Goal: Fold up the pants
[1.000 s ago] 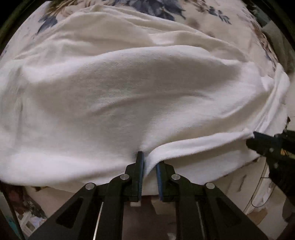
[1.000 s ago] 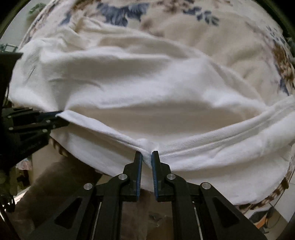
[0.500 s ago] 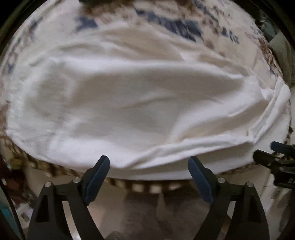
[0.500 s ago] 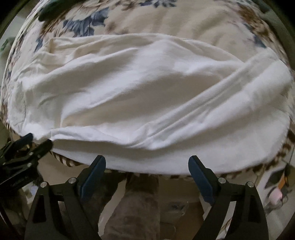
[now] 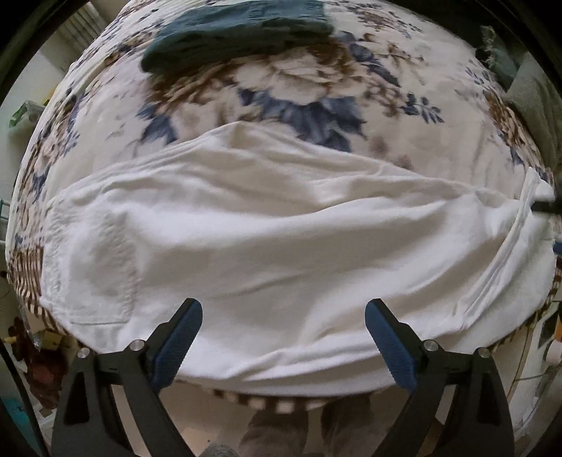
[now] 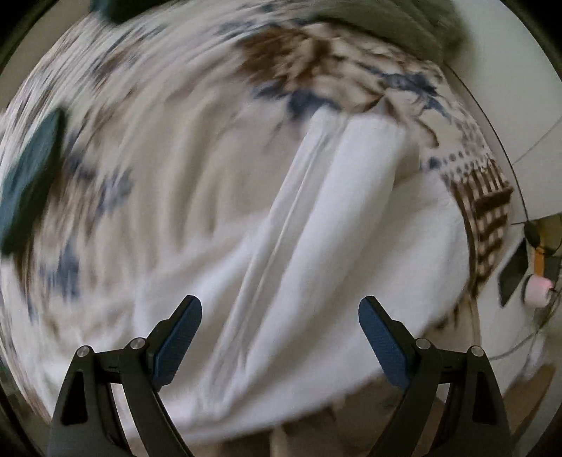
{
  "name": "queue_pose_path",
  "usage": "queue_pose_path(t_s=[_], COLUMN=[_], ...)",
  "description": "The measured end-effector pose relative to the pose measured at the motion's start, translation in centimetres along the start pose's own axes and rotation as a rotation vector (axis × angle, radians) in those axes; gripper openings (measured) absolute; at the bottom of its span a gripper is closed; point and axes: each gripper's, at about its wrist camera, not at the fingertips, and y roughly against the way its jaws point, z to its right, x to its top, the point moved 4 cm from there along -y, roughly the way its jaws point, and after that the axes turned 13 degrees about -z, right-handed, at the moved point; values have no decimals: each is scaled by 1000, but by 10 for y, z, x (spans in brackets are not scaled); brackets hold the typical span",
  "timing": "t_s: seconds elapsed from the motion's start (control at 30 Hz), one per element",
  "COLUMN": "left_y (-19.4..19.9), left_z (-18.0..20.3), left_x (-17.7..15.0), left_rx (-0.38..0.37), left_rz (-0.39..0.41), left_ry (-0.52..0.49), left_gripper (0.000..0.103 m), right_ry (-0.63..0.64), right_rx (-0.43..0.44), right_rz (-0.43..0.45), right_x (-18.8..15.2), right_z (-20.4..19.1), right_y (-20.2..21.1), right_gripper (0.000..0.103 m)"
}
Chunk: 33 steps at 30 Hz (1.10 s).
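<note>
At the far left of the left wrist view, the white pants (image 5: 267, 239) show a stitched back pocket (image 5: 102, 267) near their left end, and the cloth lies folded across the front part of a bed covered by a flowered bedspread (image 5: 298, 88) in blue and brown. Beyond the pants, toward the far side of the bed, lies a dark teal folded cloth (image 5: 232, 31), well apart from them. The left tool (image 5: 283, 321) points down over the near edge of the pants with its jaws opening, spread wide, and no cloth is pinched between its blue pads (image 5: 175, 348). A long seam (image 5: 505, 253) runs down the right end of the pants. The right wrist view is smeared by blur; there the pants (image 6: 333, 246) run slantwise with the seam (image 6: 281, 225) up the middle. The right tool (image 6: 280, 320) stands with its jaws wide apart above the cloth, gripping nothing. To the right, the checked border (image 6: 488, 218) of the bedspread hangs at the bed's corner.
</note>
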Motion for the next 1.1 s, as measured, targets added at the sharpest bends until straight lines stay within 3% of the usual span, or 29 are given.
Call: queue_pose_path(t_s=[0.07,0.1,0.17,0.2,0.33,0.43,0.57,0.67,0.7,0.8,0.87,0.9,0.93,0.97,1.1], left_y=[-5,-9,-12,-12,-5,-3,-8,-13,-15,-18,-20,-21,-22,-22,-19], left_z=[14,24,40,47,62,71,80,83,83,84,86,87,89,91,99], left_x=[0,2,5,5,2,-2,-10,-13,-14,-15,-15,-15,-15,-16,-20], left_rx=[3,7,23,30,23,29,31,34,42,51,58,62,64,65,47], left_rz=[-1,-6,-12,-10,-7,-6,-30,-42,-45,-52,-53,-54,-53,-54,-43], left_ry=[-9,-21,-45,-56,-74,-95,-95,-82,-75,-60,-54,-53,-53,-52,-46], left_gripper=[95,95,95,95,95,95,95,95,95,95,95,95,95,95,95], right_ry=[-22,-6,20,22,-113,-215,-390,-478,-492,-511,-498,-490,-482,-473,-401], right_rx=[4,-16,-120,-135,-79,6,376,513,538,559,504,483,450,397,328], right_rz=[-15,-36,-81,-83,-35,-104,-187,-114,-87,-19,-22,-5,6,7,84], right_x=[25,38,46,43,-7,-53,-99,-102,-94,-80,-68,-57,-49,-48,-52], right_z=[2,-9,-6,-1,69,125,181,207,214,228,230,234,235,236,225], right_y=[-13,-24,-41,-43,-21,-27,-53,-50,-44,-35,-36,-37,-34,-32,-4], right_gripper=[92,82,23,17,17,18,19,36,37,43,46,43,13,7,6])
